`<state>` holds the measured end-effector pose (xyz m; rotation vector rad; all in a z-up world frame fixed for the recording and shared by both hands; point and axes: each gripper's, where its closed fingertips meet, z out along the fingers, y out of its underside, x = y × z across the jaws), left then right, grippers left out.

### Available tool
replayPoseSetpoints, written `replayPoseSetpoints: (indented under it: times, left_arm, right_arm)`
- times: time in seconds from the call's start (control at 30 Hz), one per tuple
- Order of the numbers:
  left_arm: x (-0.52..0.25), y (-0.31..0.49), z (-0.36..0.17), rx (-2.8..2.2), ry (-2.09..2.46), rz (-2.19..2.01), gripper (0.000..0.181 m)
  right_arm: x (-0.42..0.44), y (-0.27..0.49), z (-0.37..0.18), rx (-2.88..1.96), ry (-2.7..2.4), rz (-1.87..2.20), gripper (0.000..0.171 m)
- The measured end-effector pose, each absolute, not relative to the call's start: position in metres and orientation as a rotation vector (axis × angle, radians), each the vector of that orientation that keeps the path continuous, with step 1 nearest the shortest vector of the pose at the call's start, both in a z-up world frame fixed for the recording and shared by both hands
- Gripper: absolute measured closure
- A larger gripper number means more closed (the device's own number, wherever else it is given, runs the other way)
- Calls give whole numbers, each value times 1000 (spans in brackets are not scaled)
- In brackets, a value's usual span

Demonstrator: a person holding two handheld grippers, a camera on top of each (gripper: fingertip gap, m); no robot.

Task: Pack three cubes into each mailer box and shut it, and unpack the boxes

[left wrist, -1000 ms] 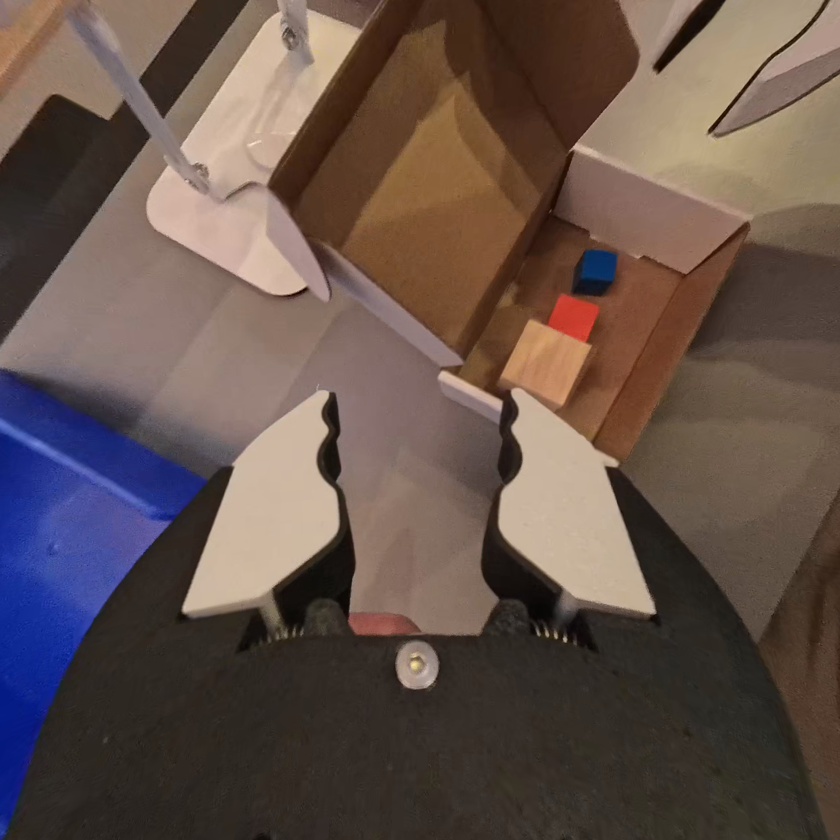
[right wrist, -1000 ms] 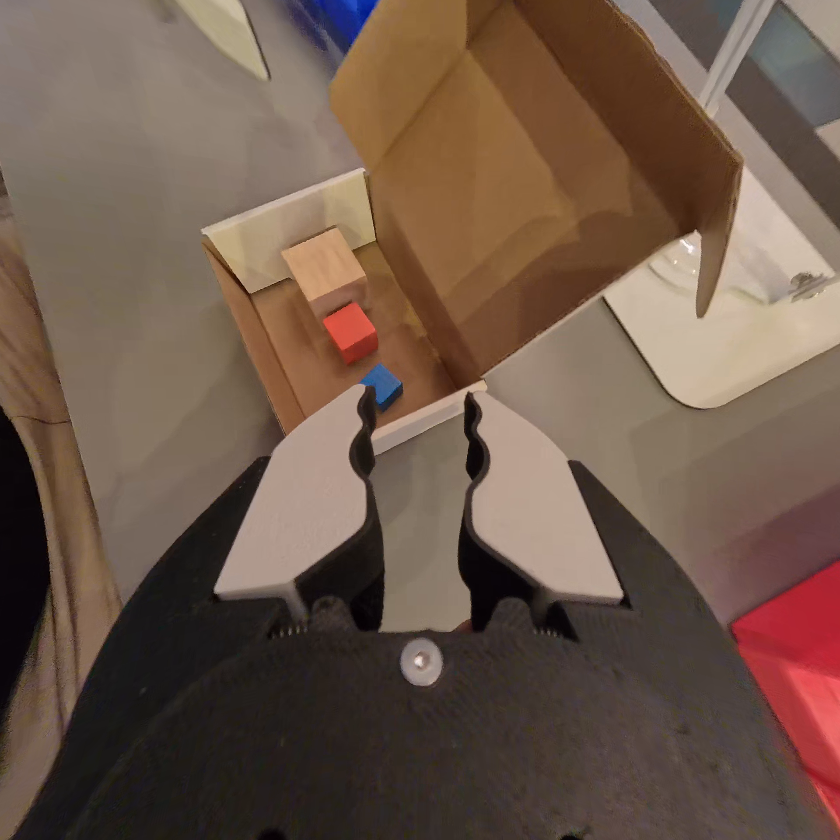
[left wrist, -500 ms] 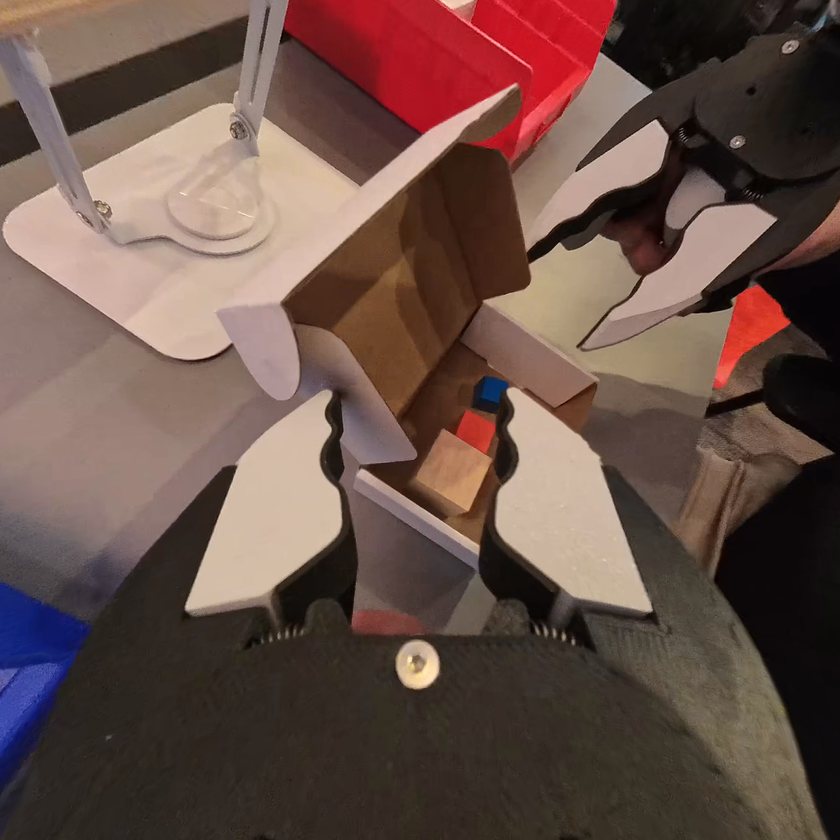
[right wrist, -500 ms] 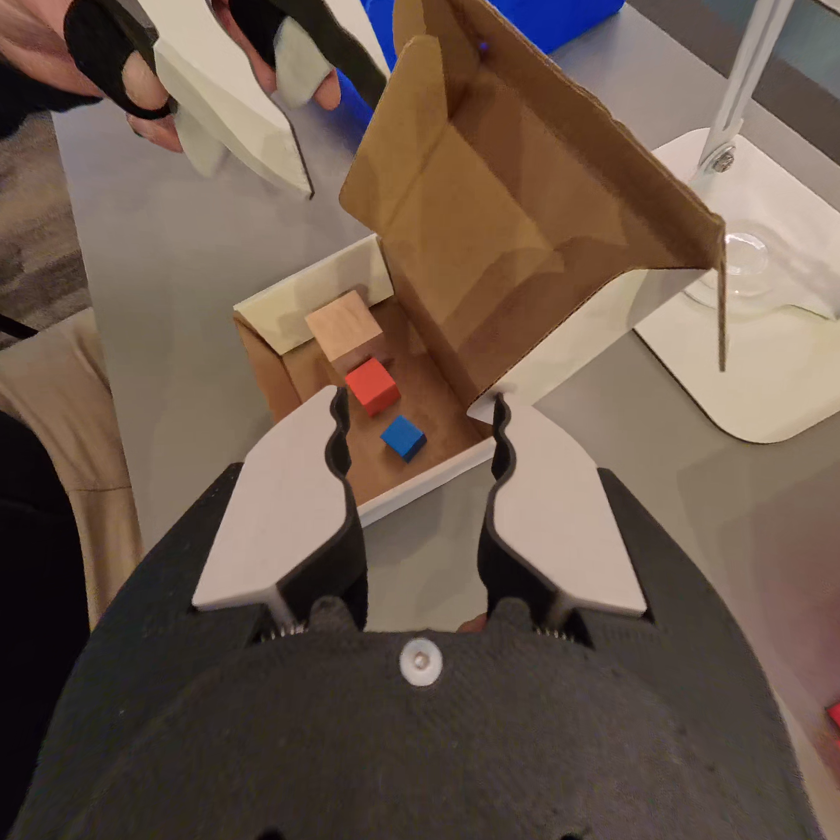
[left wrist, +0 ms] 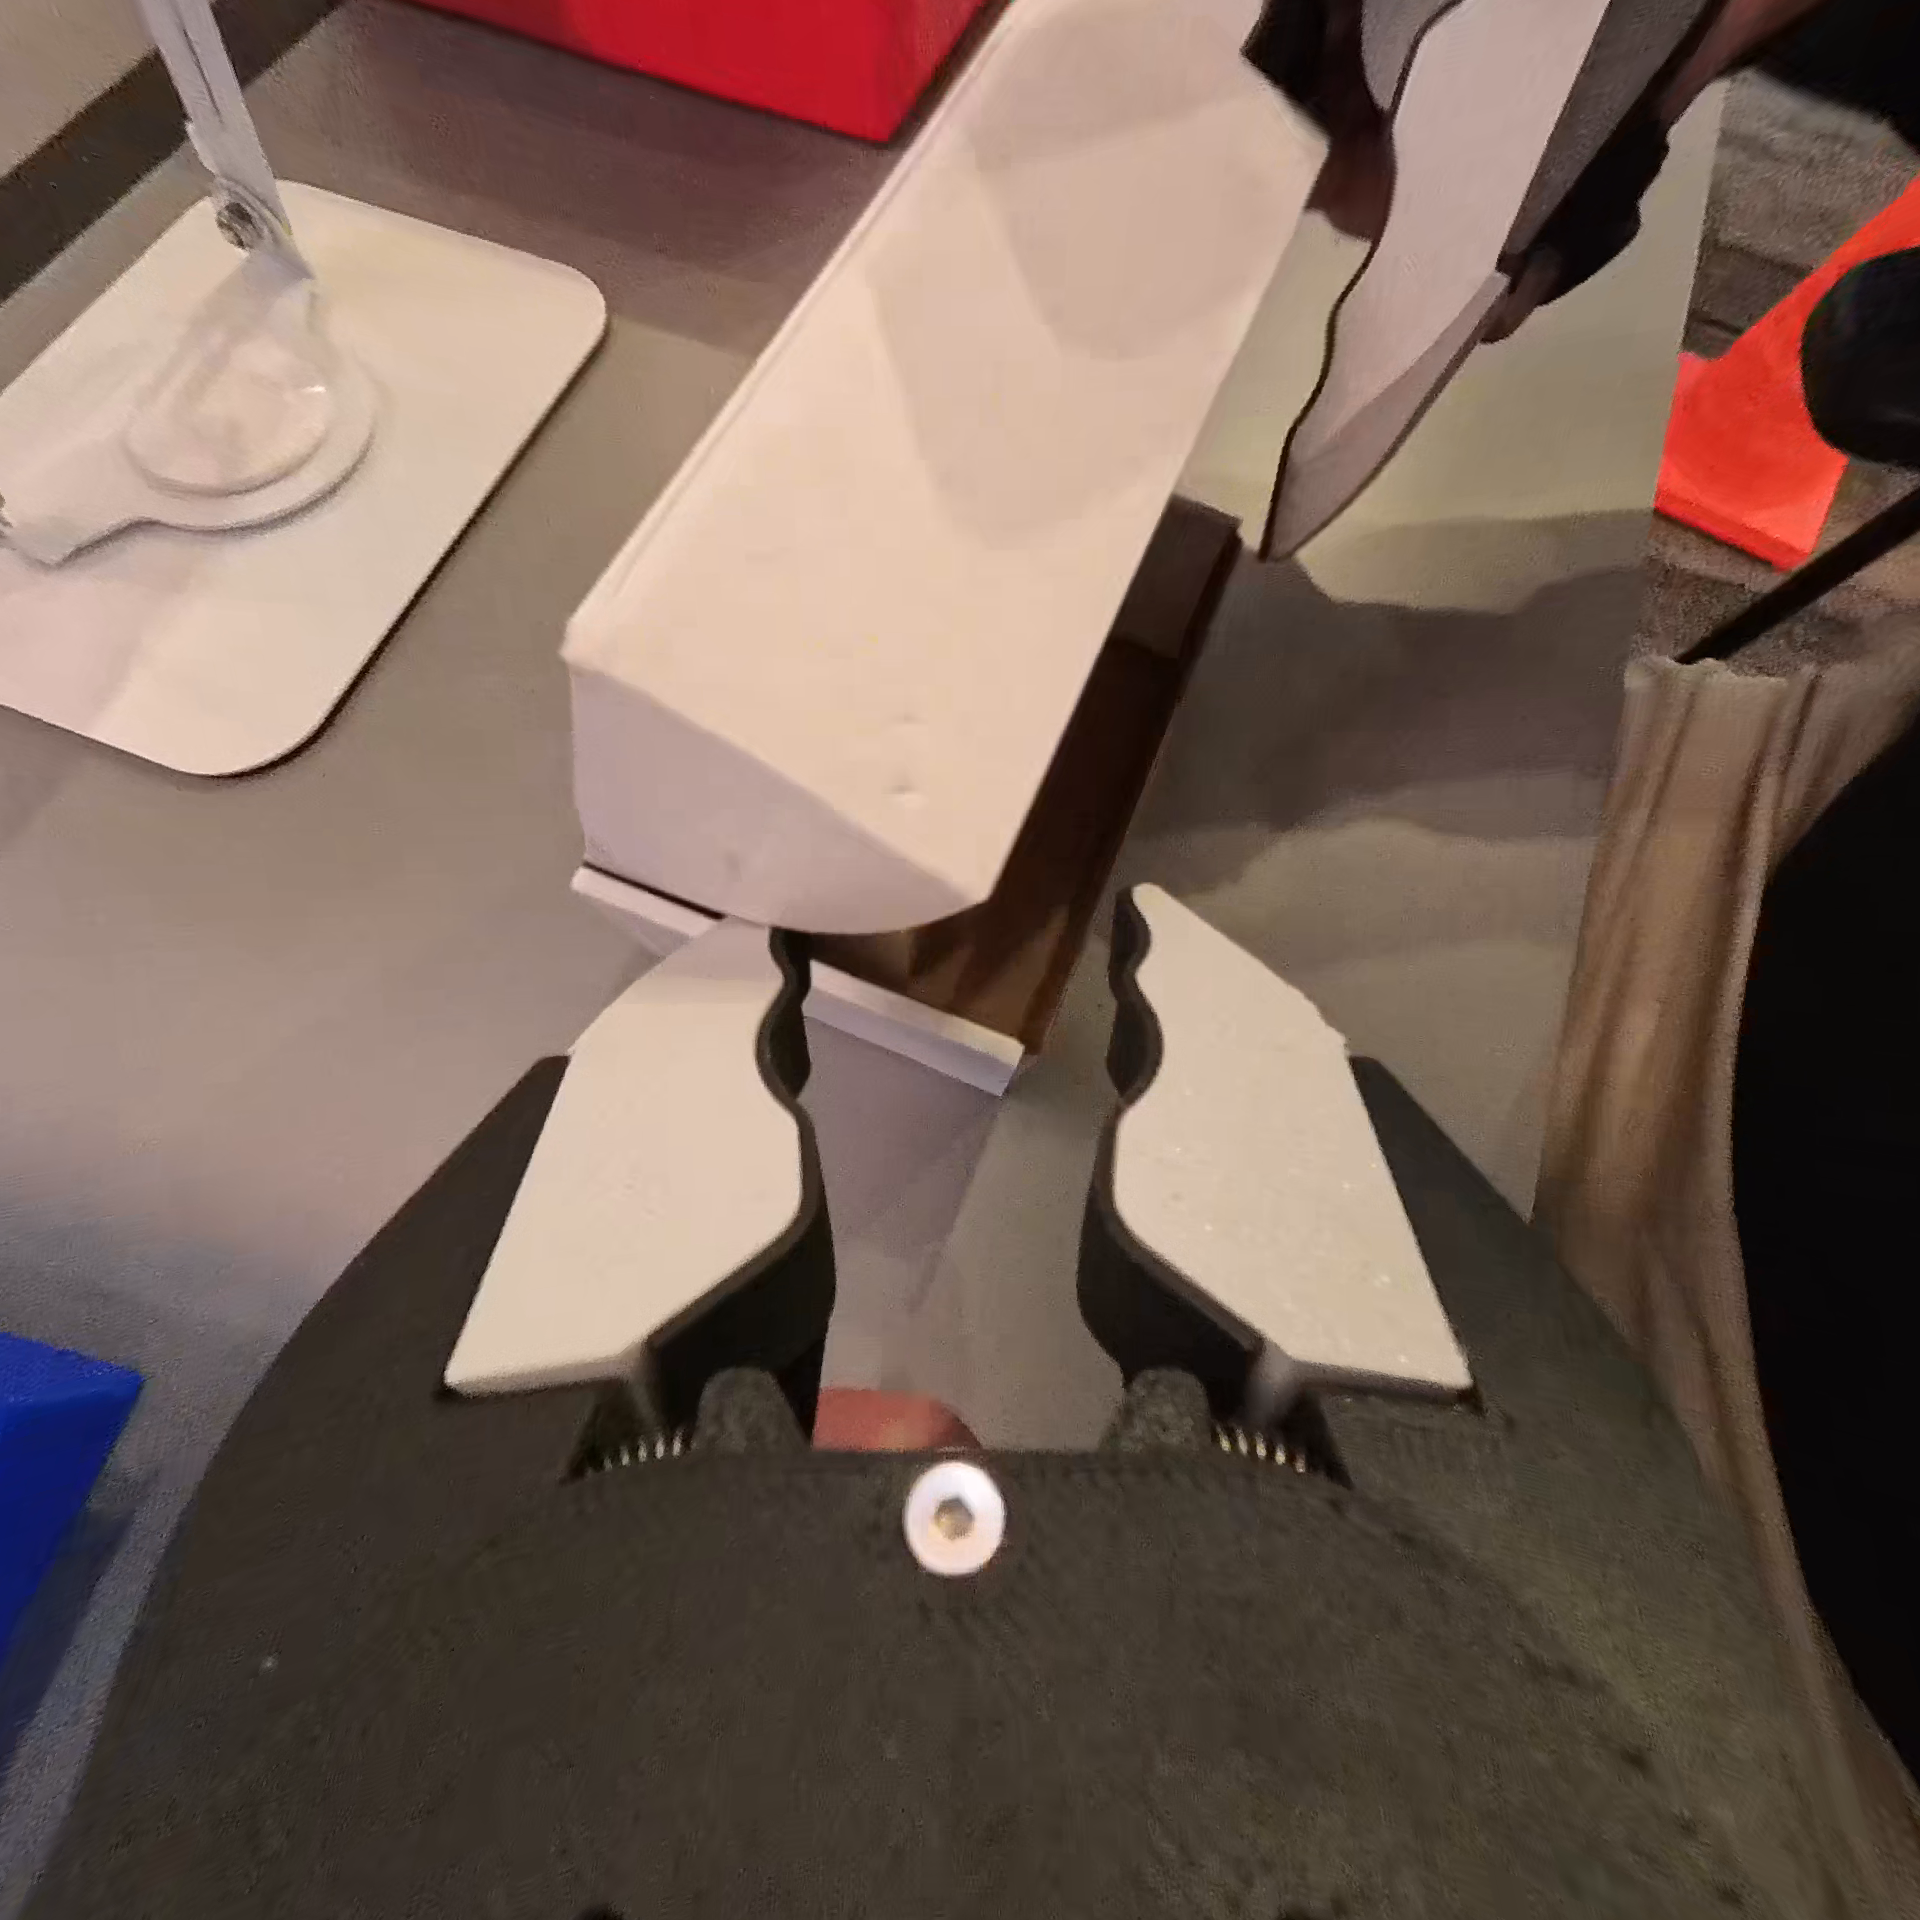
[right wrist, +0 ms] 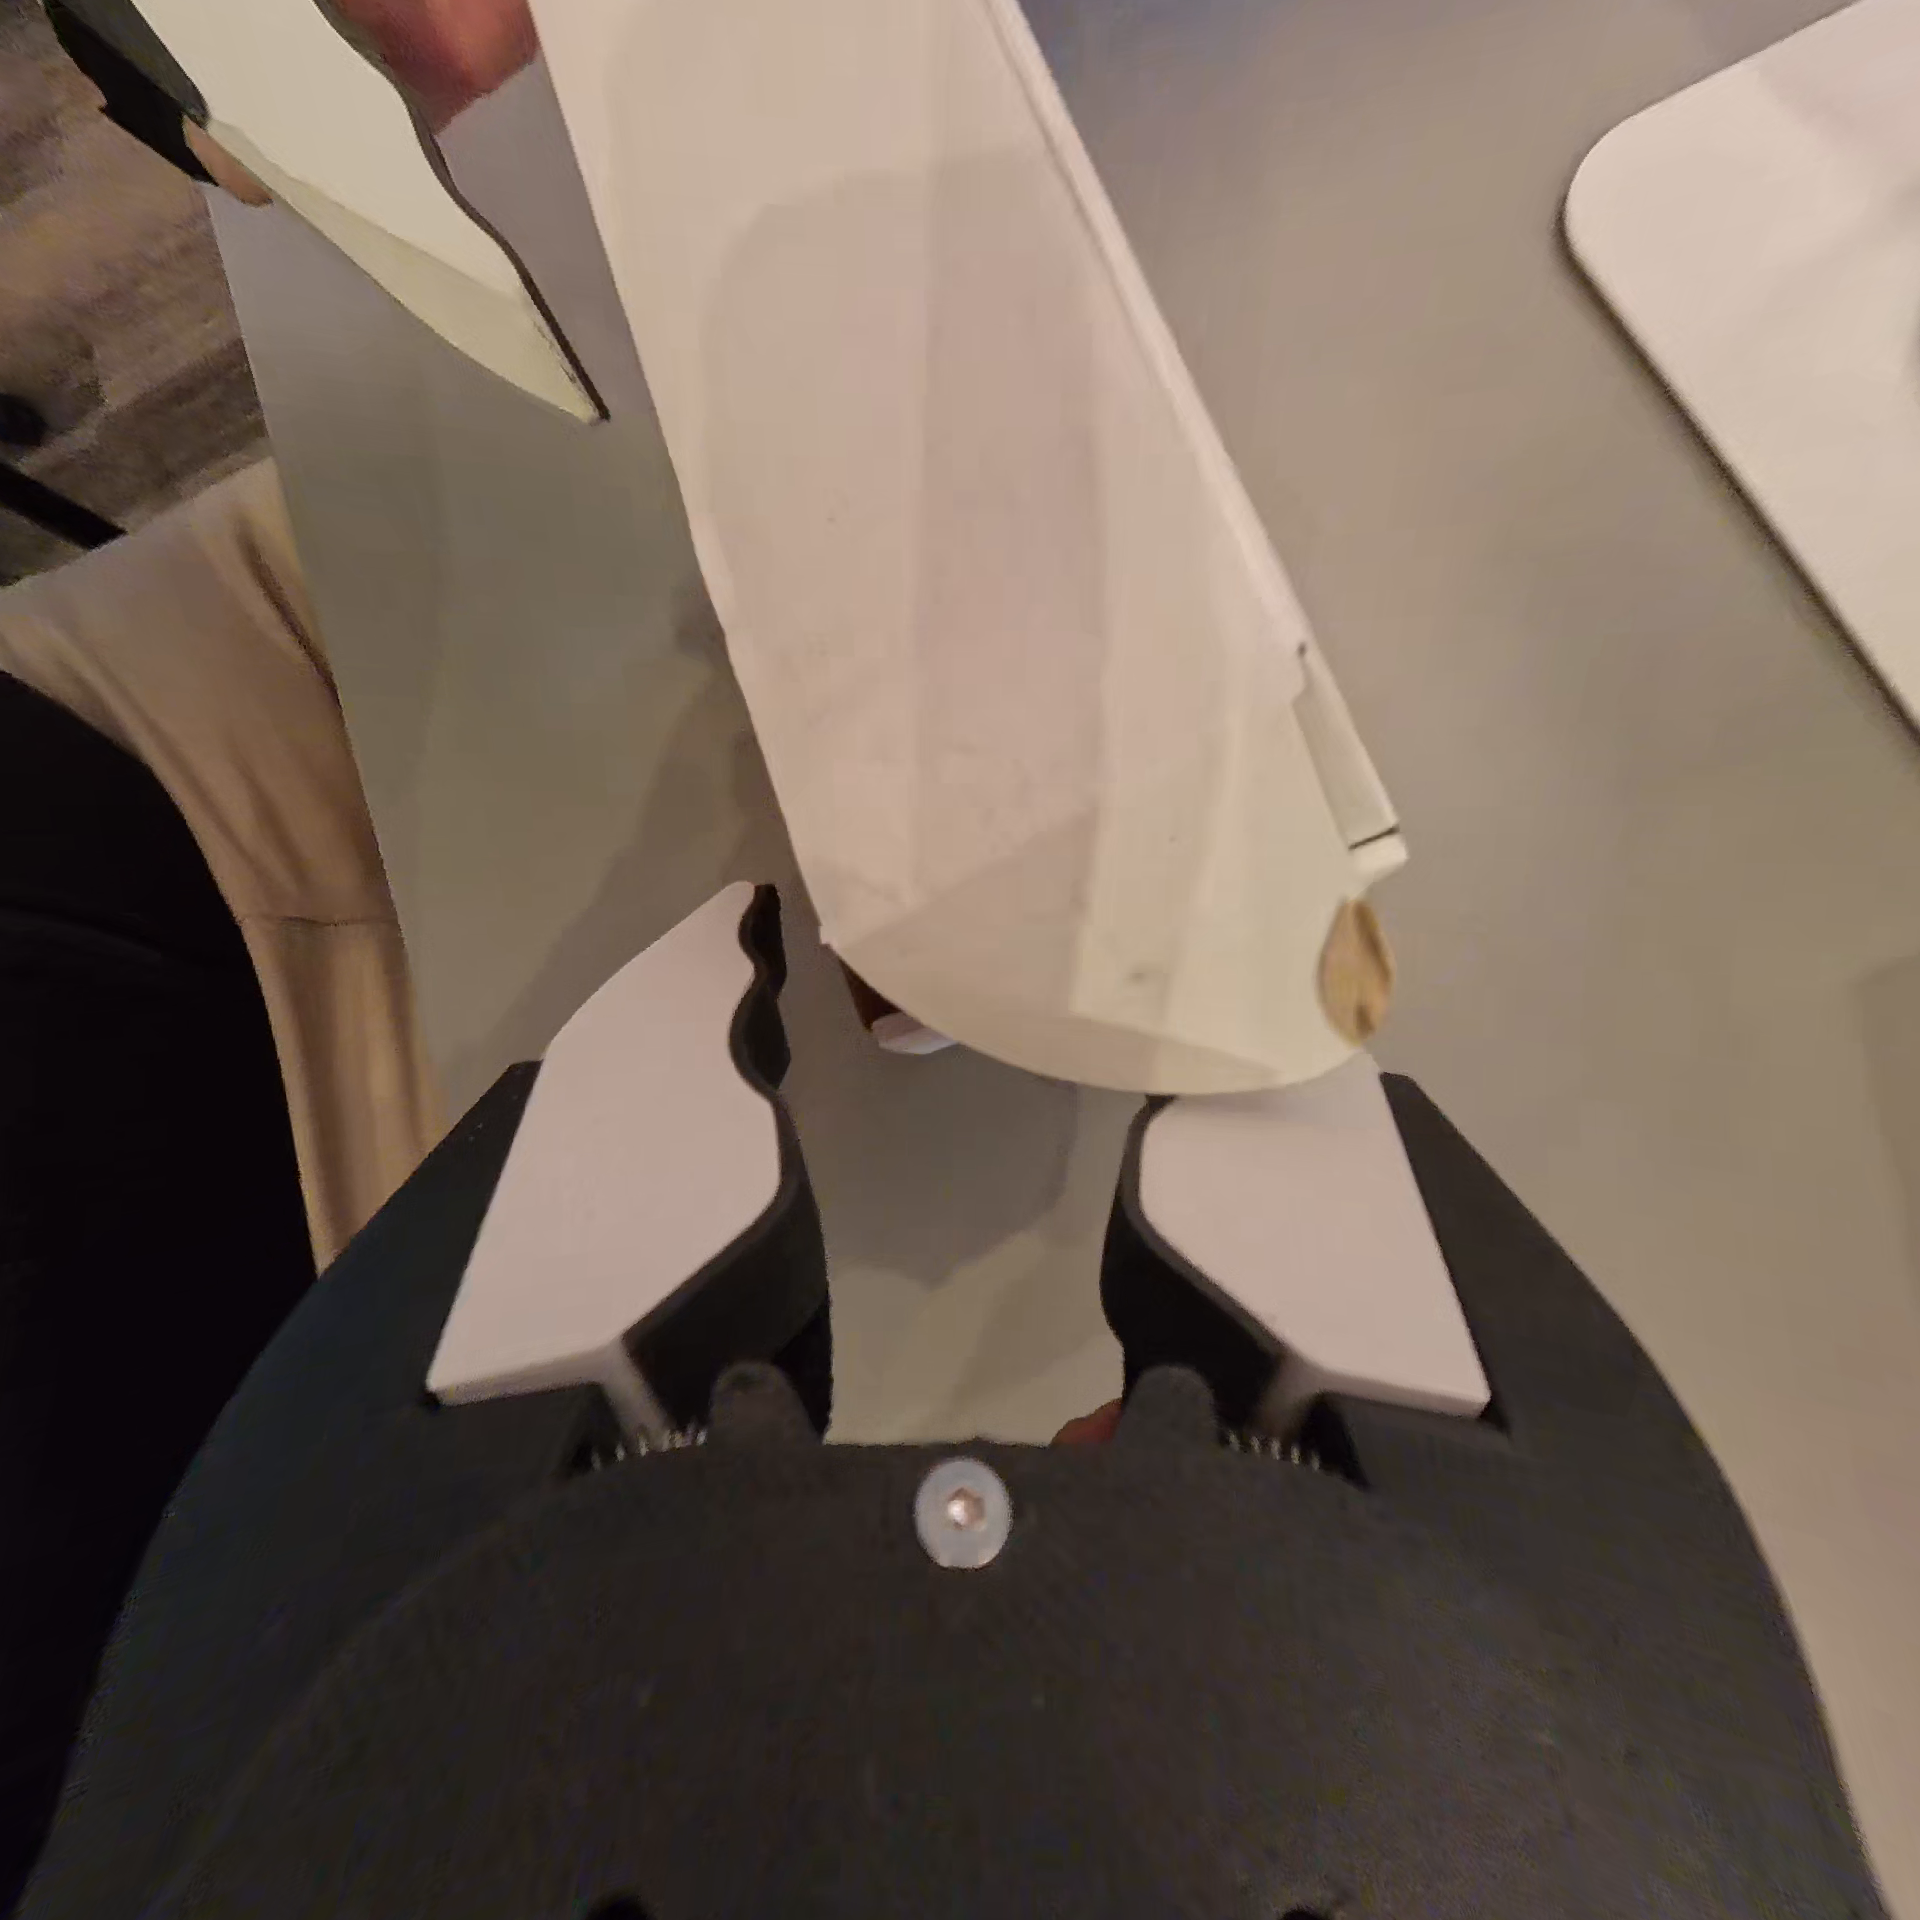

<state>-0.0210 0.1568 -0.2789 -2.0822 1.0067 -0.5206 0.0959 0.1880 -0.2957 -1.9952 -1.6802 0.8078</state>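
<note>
The lowered white cardboard lid (left wrist: 966,499) hides the mailer box's contents; the right fingertip (right wrist: 1262,1195) lies under its flap, and the red plastic bin (left wrist: 727,42) is cropped.

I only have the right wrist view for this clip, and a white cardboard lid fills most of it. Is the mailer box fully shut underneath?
Observer: No. In the left wrist view the white cardboard lid slopes over the mailer box, and a dark wedge of brown cardboard interior shows under its raised edge.
Operator: Is the left gripper holding anything?
Observer: No. The left gripper is open with nothing between its fingers, at the box's near end.
Operator: What lies beyond the box?
Observer: A red bin sits on the grey table past the box's far end.
</note>
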Motion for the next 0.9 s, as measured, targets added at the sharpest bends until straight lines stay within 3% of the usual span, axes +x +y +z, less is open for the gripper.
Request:
replayPoseSetpoints:
  times: [0.23,0.5,0.9]
  left_arm:
    - [-51,135,-285,-2170,1060,-524,109]
    - [-43,173,-212,-1949,876,-576,106]
    - [-10,148,-263,-2170,969,-593,119]
  right_arm:
    - [134,173,-297,-2085,-1753,771,104]
    - [112,210,-204,-1790,-1452,825,95]
    - [88,170,-263,-1845,-1750,757,109]
